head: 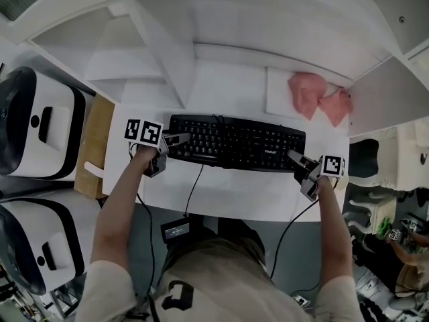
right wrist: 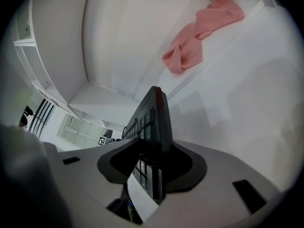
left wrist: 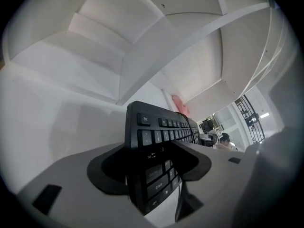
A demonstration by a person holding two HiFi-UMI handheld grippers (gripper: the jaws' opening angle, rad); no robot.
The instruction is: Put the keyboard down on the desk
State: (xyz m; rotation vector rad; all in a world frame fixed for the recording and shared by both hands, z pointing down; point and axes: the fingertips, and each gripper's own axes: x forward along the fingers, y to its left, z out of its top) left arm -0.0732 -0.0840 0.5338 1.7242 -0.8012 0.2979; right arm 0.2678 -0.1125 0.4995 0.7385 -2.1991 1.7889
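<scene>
A black keyboard [head: 234, 141] lies flat on the white desk [head: 228, 196], its long side running left to right. My left gripper [head: 175, 146] straddles the keyboard's left end, and my right gripper [head: 299, 163] straddles its right end. In the left gripper view the Esc end of the keyboard [left wrist: 161, 127] sits between the jaws of the left gripper [left wrist: 152, 167], with a dark gap beside it. In the right gripper view the keyboard [right wrist: 154, 113] stands edge-on inside the right gripper [right wrist: 152, 172], with a strip of desk showing beside it. Both grippers look open around the keyboard.
A pink cloth [head: 318, 99] lies at the back right of the desk, below white shelving [head: 167, 59]. A wooden board [head: 94, 146] and two white machines [head: 37, 123] stand at the left. The keyboard's cable [head: 194, 186] runs over the front edge to a small black box [head: 175, 229].
</scene>
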